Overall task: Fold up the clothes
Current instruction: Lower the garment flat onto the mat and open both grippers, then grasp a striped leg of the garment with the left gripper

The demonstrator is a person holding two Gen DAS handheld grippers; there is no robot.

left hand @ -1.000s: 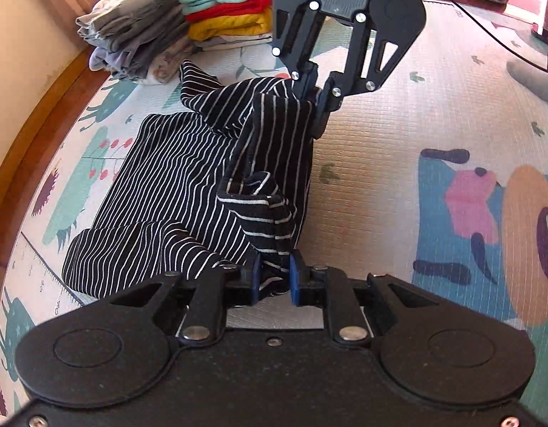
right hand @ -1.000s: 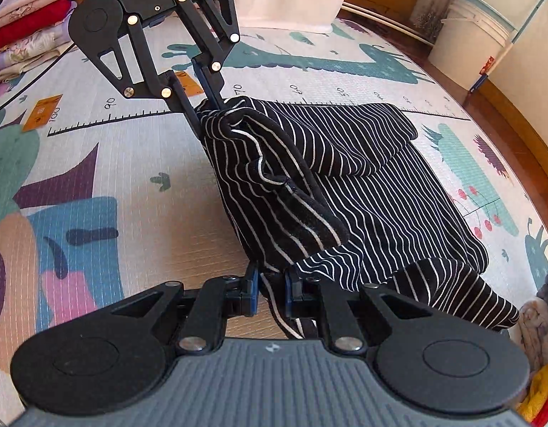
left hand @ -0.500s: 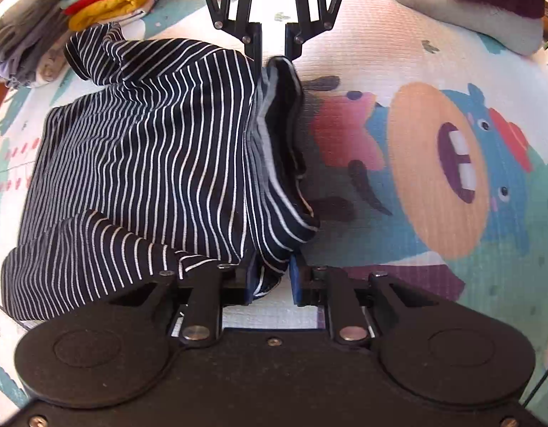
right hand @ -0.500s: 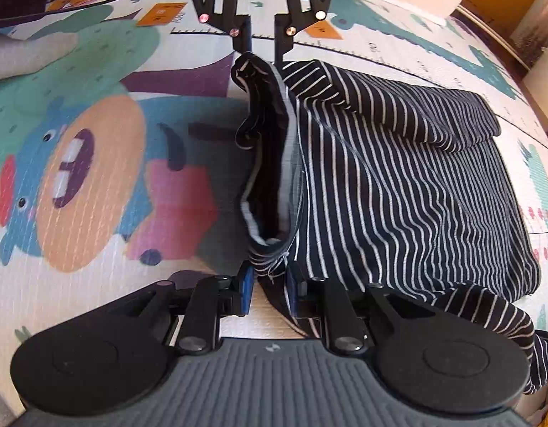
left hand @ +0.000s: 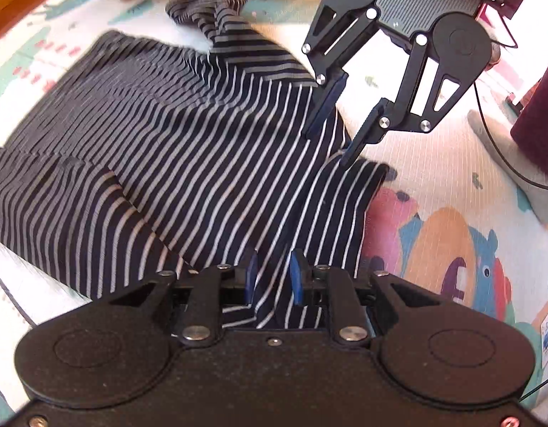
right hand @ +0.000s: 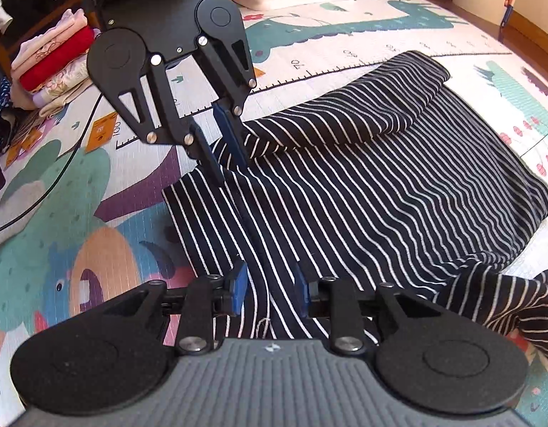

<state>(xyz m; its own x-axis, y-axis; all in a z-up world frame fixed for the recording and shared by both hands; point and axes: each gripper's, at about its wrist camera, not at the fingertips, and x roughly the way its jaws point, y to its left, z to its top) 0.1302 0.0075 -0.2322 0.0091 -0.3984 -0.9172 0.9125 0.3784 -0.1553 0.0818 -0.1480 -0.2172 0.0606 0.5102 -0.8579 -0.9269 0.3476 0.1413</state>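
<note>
The striped garment lies spread on the play mat, one side turned over onto the body so a straight folded edge runs between the two grippers. A sleeve lies folded across the top; another bunches loose at the far corner. So one lengthwise fold looks laid. I'd judge the loose sleeve and at least a crosswise fold are left before it matches the folded stacks nearby.

The left gripper hangs over the hem end, jaws spread, holding nothing. The right gripper is likewise spread and empty over the other end.

There is bare mat beside the folded edge. A cable trails there, and the stacks sit near one end.
</note>
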